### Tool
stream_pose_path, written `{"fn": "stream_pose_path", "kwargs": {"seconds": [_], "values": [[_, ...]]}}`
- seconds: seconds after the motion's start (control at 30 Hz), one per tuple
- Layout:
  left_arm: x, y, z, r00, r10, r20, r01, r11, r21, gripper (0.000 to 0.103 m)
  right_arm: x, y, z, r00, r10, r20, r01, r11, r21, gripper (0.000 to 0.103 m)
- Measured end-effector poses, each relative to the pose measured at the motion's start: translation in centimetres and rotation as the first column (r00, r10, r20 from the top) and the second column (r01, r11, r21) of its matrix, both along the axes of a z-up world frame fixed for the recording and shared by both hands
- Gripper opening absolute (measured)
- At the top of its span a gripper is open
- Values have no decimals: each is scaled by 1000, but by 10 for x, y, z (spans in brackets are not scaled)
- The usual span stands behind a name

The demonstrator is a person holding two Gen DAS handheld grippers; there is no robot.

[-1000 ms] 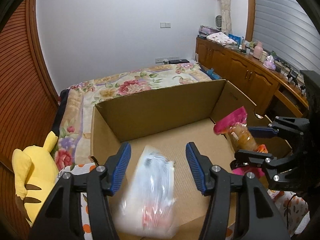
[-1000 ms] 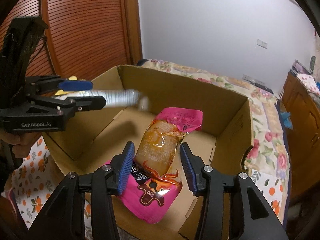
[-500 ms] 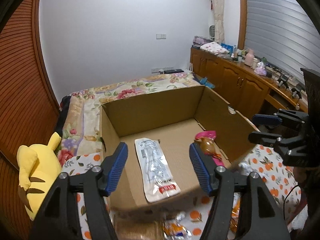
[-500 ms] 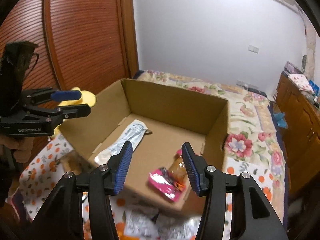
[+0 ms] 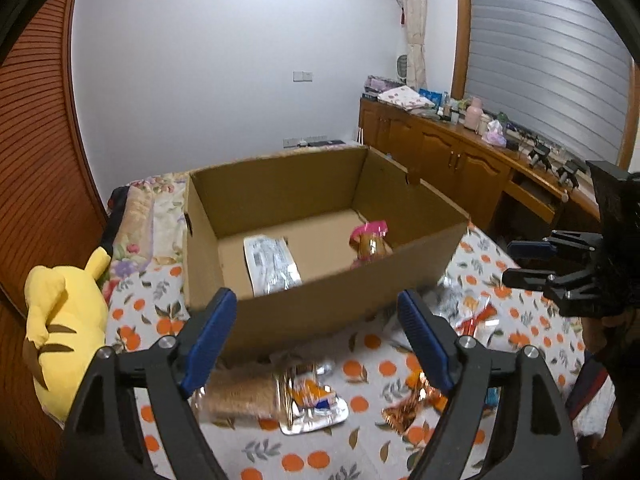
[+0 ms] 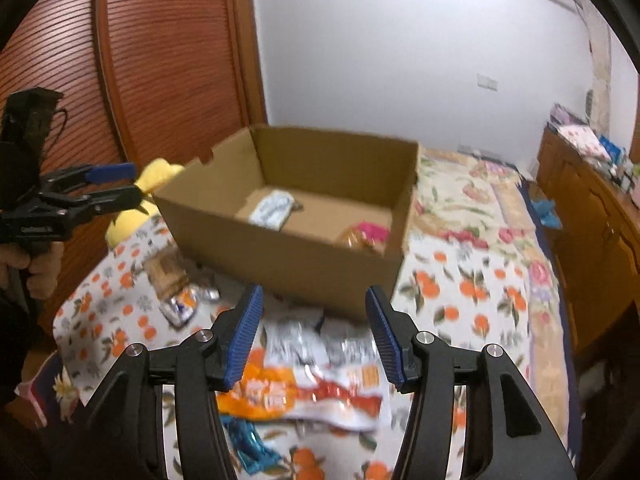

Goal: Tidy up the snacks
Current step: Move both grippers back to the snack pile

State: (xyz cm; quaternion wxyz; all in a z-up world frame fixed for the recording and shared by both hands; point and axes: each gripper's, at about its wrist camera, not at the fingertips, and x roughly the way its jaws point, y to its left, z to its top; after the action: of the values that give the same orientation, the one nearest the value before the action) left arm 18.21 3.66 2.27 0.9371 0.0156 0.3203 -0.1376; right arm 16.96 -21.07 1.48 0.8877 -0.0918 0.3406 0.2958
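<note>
An open cardboard box [image 5: 320, 304] stands on the orange-print cloth, also in the right wrist view [image 6: 280, 256]. Inside lie a clear silver packet [image 5: 272, 266] on the left and a pink-topped brown snack bag [image 5: 368, 242] on the right. My left gripper [image 5: 318, 340] is open and empty, above a brown and silver snack pack [image 5: 276, 398] in front of the box. My right gripper [image 6: 314, 338] is open and empty, above an orange and silver snack bag [image 6: 316, 384]. Each gripper shows in the other's view, the right one [image 5: 528, 264] and the left one [image 6: 116, 186].
More wrappers lie on the cloth: a copper one [image 5: 416, 400], an orange one [image 5: 476, 320], a blue one [image 6: 250, 446]. A yellow plush toy [image 5: 60, 320] sits left of the box. A floral bed [image 6: 472, 204] lies behind and wooden cabinets [image 5: 448, 160] stand right.
Both grippers let go of their snacks into the box, the silver packet left and the pink bag right. Both then pulled back and down over the loose snacks in front of it.
</note>
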Motion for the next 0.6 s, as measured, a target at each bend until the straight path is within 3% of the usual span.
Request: {"fn": "stream_pose_path", "kwargs": {"seconds": [0.3, 0.53, 0.6], "values": [[-10, -2, -47, 995, -11, -103, 12, 1000, 10, 80, -14, -19, -44, 993, -66, -102, 66, 998, -8, 58], [4, -9, -76, 984, -23, -174, 28, 999, 25, 71, -14, -30, -63, 984, -107, -143, 108, 994, 1, 58], [10, -10, -84, 981, -23, -191, 29, 999, 28, 63, -12, -35, -67, 981, -123, -153, 125, 992, 4, 60]]}}
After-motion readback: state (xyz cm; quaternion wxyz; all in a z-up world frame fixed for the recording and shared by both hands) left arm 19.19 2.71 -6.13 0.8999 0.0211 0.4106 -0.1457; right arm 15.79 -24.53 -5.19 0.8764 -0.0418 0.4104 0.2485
